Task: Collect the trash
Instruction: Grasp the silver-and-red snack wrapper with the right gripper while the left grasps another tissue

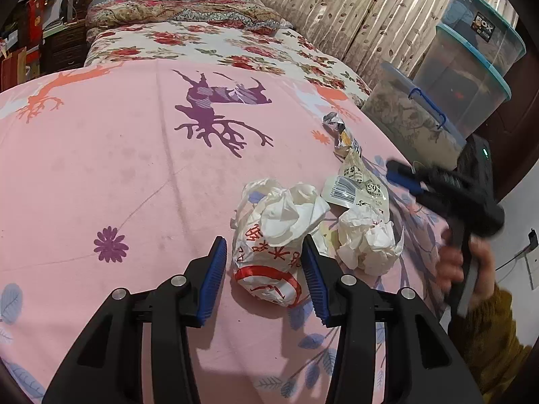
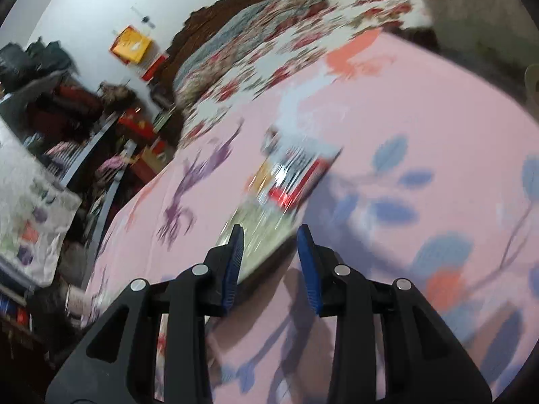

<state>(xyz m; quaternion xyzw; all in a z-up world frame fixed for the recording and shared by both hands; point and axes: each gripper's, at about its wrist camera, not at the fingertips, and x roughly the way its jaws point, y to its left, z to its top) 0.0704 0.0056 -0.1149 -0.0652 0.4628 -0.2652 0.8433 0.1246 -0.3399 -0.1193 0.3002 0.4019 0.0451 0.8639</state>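
Note:
On the pink bedspread [image 1: 118, 168] lies a white plastic bag with red print [image 1: 269, 262], stuffed with crumpled tissue. My left gripper [image 1: 264, 279] is open with its blue pads on either side of the bag, not pressing it. A crumpled tissue ball [image 1: 367, 242] lies just right of it, and a long snack wrapper [image 1: 353, 171] lies beyond. My right gripper [image 1: 404, 175] is at the right edge, blurred. In the right wrist view my right gripper [image 2: 269, 259] is open over a blurred wrapper [image 2: 286, 181] that lies between its jaws.
Stacked clear storage boxes [image 1: 471, 67] stand right of the bed by a curtain [image 1: 353, 6]. Folded floral quilts [image 1: 188, 6] lie at the head of the bed. Cluttered furniture [image 2: 67, 101] stands on the left side of the bed.

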